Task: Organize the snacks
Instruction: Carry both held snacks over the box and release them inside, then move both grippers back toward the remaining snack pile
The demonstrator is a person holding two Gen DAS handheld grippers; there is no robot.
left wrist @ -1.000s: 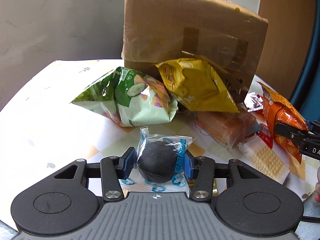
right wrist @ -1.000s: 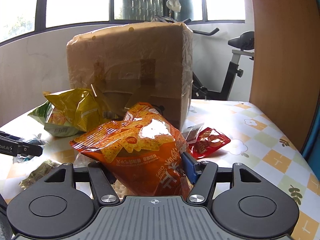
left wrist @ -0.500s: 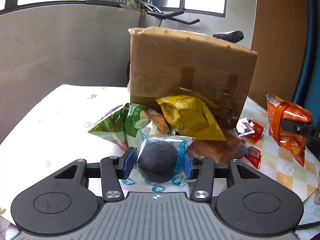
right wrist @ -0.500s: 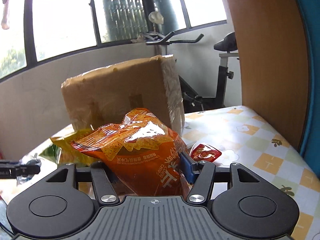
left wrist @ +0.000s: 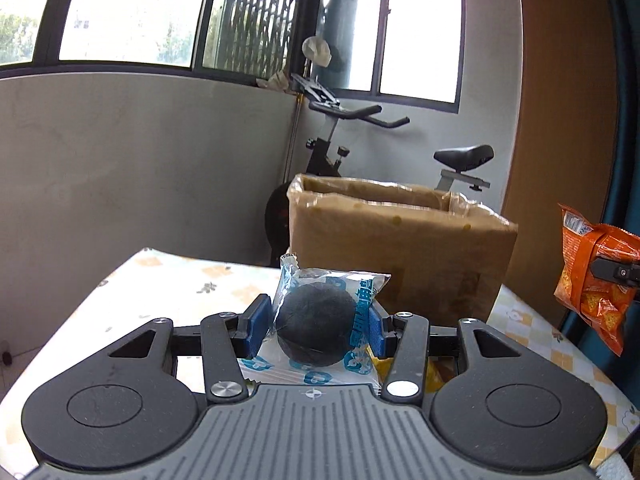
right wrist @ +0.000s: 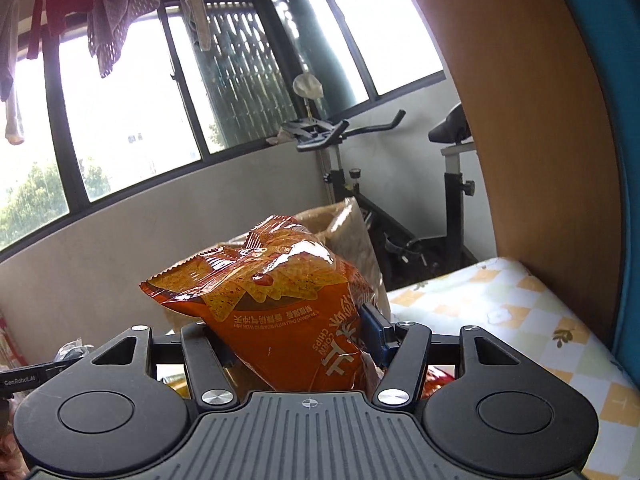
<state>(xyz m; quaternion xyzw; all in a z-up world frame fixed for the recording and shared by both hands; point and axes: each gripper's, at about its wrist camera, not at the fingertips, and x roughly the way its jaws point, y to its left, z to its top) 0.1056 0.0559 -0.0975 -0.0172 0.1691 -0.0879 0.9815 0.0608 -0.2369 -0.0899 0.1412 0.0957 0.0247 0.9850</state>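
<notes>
My left gripper [left wrist: 316,326] is shut on a clear blue-printed packet with a round black bun [left wrist: 314,330] and holds it up in the air, short of the open brown cardboard box [left wrist: 400,248]. My right gripper [right wrist: 298,338] is shut on an orange corn chips bag [right wrist: 280,308], raised near the top of the box [right wrist: 348,220]. The chips bag also shows at the right edge of the left wrist view [left wrist: 592,276]. The left gripper with its packet shows at the left edge of the right wrist view [right wrist: 40,368].
The box stands on a table with a yellow and white checked cloth [right wrist: 520,320]. An exercise bike [left wrist: 360,148] stands behind the box. A wooden panel [right wrist: 540,160] rises at the right. A yellow snack [left wrist: 404,368] shows under the left gripper.
Both grippers have risen with their snacks. The snack pile on the table has dropped out of view, and the open top of the box now shows.
</notes>
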